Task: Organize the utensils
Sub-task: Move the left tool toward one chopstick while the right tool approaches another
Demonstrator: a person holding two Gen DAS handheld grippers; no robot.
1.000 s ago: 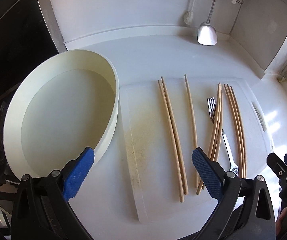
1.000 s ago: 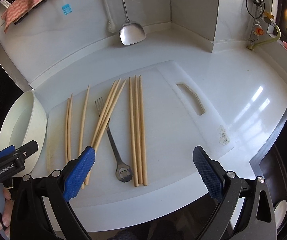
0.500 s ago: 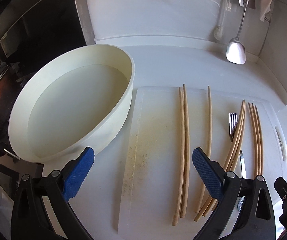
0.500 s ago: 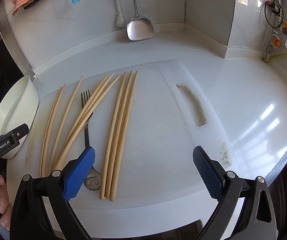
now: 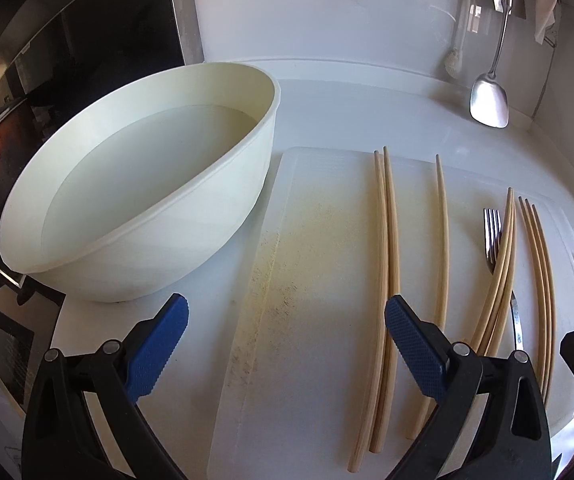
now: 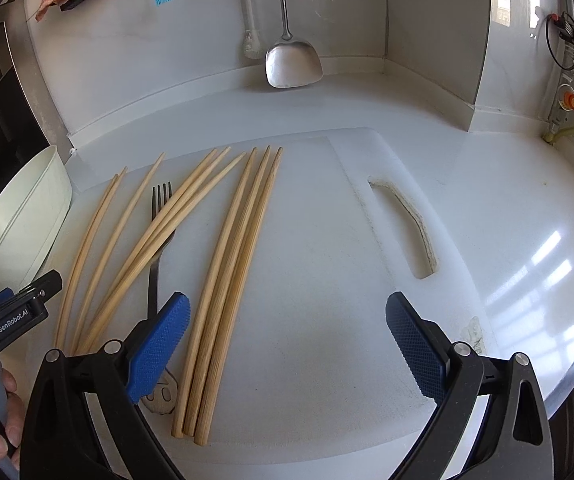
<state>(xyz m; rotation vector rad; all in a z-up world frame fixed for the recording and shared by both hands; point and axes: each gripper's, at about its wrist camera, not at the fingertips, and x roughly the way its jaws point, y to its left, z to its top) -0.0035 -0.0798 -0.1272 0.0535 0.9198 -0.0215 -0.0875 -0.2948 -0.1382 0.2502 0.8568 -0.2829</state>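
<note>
Nine pale wooden chopsticks (image 6: 223,280) and one steel fork (image 6: 155,256) (three chopsticks crossing it) lie on the cutting board (image 6: 327,300); both grippers' (image 5: 287,344) (image 6: 287,344) jaws gape, released.

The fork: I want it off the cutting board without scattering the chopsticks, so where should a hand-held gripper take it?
Grip the fork on its bare handle stretch below where three chopsticks cross its neck, coming from above with fingers across the handle. It lies flat, its end near the right hand-held gripper, which is open.
</note>
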